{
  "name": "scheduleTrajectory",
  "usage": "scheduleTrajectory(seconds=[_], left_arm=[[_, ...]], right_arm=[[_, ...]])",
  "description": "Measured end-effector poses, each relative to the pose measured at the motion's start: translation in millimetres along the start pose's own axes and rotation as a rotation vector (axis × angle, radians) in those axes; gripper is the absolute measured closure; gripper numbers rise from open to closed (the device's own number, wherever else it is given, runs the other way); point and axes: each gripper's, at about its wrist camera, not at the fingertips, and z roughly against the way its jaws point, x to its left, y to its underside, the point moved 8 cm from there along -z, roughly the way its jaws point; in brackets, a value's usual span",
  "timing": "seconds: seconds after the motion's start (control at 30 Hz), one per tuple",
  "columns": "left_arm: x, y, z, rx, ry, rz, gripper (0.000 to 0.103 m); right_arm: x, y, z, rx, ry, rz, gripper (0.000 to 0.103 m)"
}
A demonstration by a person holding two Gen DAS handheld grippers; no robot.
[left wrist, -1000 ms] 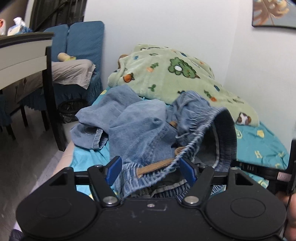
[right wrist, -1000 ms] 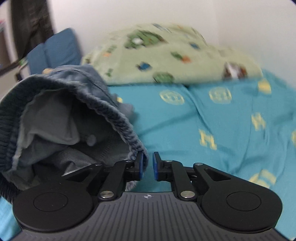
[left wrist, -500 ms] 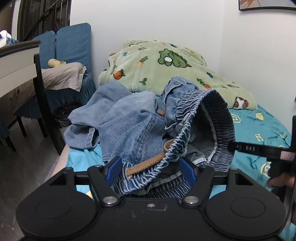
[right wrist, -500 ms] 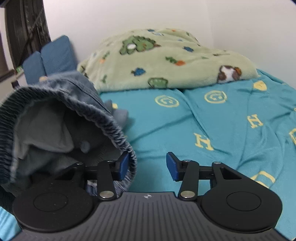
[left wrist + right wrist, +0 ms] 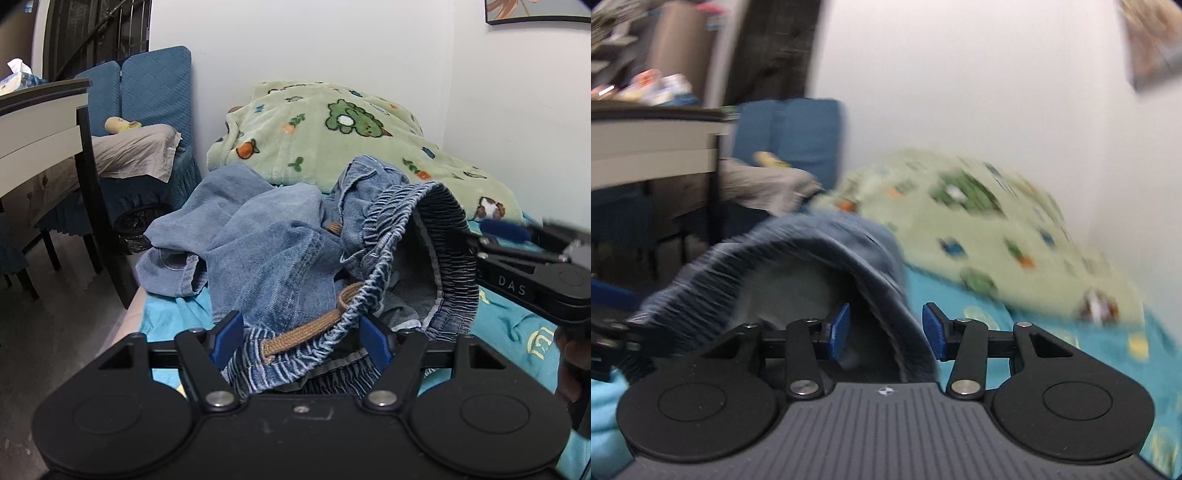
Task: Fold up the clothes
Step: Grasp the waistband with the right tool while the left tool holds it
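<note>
Clamping on the jeans with the left gripper: both blue pads pressed against a bunched stretch of the elastic waistband, with a tan drawstring caught in the bunch between them. Holding that stretch raised just above the near edge of the bed.

Lying crumpled over the near left part of the bed, for the rest of the jeans: legs heaped and twisted towards the bed's left edge, one hem folded over there, waistband standing open like a hoop towards the bed's middle, grey lining showing inside.

Just been opening, on the right gripper: jaws now apart, with the far side of the waistband hoop running between the pads and a gap on each side, so no press on the cloth. Blurred throughout, that wrist view. Seen from the left wrist too, reaching in over the bed's right side, with part of a hand below it.

Heaped at the head of the bed, a pale green blanket with cartoon prints. Standing off the bed's left side, a blue chair and a table.
</note>
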Motion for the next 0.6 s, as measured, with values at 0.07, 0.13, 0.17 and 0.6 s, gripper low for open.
scheduleTrajectory(seconds=[0.07, 0.13, 0.17, 0.6], left_arm=[[0, 1, 0, 0.002, -0.002, -0.003, 0.037], [0, 1, 0, 0.004, -0.002, -0.008, 0.037], [0, 2, 0, 0.007, -0.001, -0.009, 0.037], [-12, 4, 3, -0.02, 0.024, -0.067, 0.032]], right_arm=[[13, -13, 2, -0.044, -0.029, 0.115, 0.056], [22, -19, -1, -0.065, -0.034, 0.222, 0.057], [27, -22, -2, -0.075, -0.037, 0.276, 0.057], [0, -45, -12, -0.039, -0.139, 0.05, 0.098]])
